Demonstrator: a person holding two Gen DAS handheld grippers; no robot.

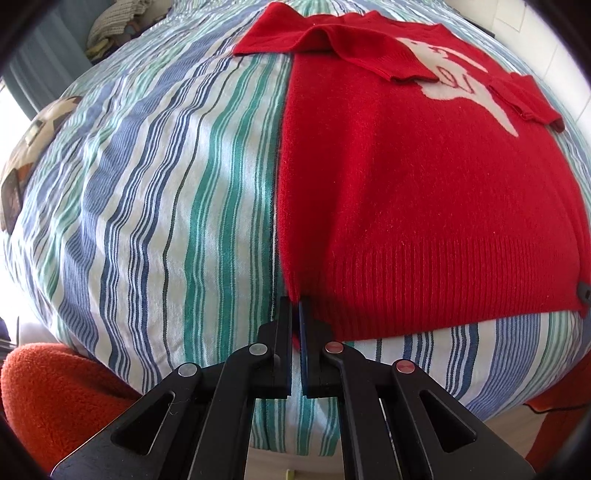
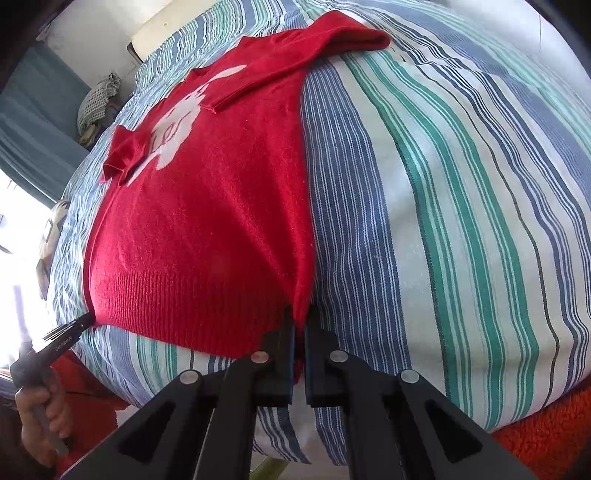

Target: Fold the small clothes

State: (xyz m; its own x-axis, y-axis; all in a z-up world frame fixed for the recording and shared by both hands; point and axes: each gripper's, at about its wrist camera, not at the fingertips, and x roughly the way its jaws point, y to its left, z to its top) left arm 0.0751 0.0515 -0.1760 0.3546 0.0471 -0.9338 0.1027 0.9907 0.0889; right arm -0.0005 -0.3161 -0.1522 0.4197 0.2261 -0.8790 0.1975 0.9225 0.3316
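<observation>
A small red knit sweater [image 1: 424, 192] with a white figure on its chest lies flat on a striped bedspread [image 1: 155, 206]. Both sleeves are folded in across the chest. My left gripper [image 1: 294, 301] is shut on the sweater's near left hem corner. My right gripper [image 2: 302, 312] is shut on the near right hem corner of the sweater [image 2: 207, 236]. The left gripper [image 2: 86, 320] also shows at the left edge of the right wrist view, held in a hand at the other hem corner.
The striped bedspread [image 2: 461, 206] extends wide to both sides of the sweater. An orange fleece [image 1: 55, 391] lies below the bed's near edge. A patterned cushion [image 1: 33, 147] and a grey knit item [image 1: 118, 22] sit at the far left.
</observation>
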